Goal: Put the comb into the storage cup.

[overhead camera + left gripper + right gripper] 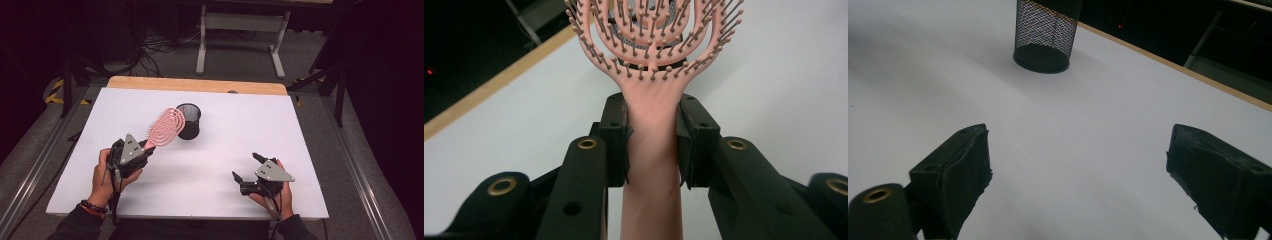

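Observation:
A pink hairbrush (165, 127) is held off the white table by its handle (653, 145), bristled head pointing up and toward the black mesh cup (189, 120). My left gripper (145, 148) is shut on that handle, a pad pressed to each side. The brush head (651, 35) partly covers the cup behind it in the left gripper view. My right gripper (246, 167) rests low at the front right of the table, jaws spread wide with nothing between them. The mesh cup (1046, 35) stands upright ahead of it, some way off.
The white board (240, 130) lies on a wooden table whose far edge (197, 84) shows beyond it. A white table frame (242, 30) and cables stand on the floor behind. Metal rails run along both sides.

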A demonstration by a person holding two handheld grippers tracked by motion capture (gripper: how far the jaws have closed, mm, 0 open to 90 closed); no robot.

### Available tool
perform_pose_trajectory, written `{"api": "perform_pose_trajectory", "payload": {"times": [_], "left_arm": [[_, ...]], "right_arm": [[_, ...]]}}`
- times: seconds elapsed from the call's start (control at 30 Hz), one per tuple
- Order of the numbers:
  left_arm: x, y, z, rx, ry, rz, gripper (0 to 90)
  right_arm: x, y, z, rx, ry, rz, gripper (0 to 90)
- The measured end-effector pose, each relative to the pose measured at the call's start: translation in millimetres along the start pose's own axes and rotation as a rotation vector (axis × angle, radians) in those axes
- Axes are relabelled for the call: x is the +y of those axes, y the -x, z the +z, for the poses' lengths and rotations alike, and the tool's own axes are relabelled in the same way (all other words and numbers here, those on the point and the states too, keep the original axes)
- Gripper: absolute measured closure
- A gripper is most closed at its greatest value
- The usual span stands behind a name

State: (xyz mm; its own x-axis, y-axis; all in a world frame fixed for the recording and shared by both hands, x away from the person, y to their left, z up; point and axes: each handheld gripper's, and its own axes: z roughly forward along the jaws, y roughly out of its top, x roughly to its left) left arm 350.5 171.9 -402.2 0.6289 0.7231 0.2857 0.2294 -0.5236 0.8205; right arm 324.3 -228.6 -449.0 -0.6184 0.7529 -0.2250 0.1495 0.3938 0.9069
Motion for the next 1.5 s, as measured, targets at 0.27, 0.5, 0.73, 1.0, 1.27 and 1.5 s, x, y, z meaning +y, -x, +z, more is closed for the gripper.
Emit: {"api": "perform_pose_trajectory", "payload": {"times": [0.27, 0.5, 0.73, 1.0, 1.27, 1.5], "left_arm": [[-0.8, 12.3, 4.5, -0.006, 0.079, 0.007, 69.4], [-0.5, 22.9, 8.6, -0.013, 0.126, 0.014, 69.4], [0.0, 28.3, 17.3, -0.037, 0.140, 0.024, 69.4], [0.1, 32.8, 25.3, -0.042, 0.199, 0.017, 69.4], [0.2, 44.1, 35.7, -0.061, 0.221, 0.038, 69.4], [1.2, 54.1, 37.2, -0.064, 0.252, 0.063, 69.4]], "right_arm": [[7.8, -7.7, 9.3, -0.015, 0.015, -0.008, 11.9], [26.1, -14.2, 15.4, -0.008, 0.070, -0.012, 12.1], [48.6, -22.6, 28.0, 0.024, 0.126, -0.009, 12.2], [71.9, -34.1, 43.4, 0.059, 0.214, 0.008, 12.9], [83.9, -36.5, 55.4, 0.135, 0.233, 0.061, 12.8], [88.1, -39.4, 60.9, 0.148, 0.227, 0.064, 12.7]]}}
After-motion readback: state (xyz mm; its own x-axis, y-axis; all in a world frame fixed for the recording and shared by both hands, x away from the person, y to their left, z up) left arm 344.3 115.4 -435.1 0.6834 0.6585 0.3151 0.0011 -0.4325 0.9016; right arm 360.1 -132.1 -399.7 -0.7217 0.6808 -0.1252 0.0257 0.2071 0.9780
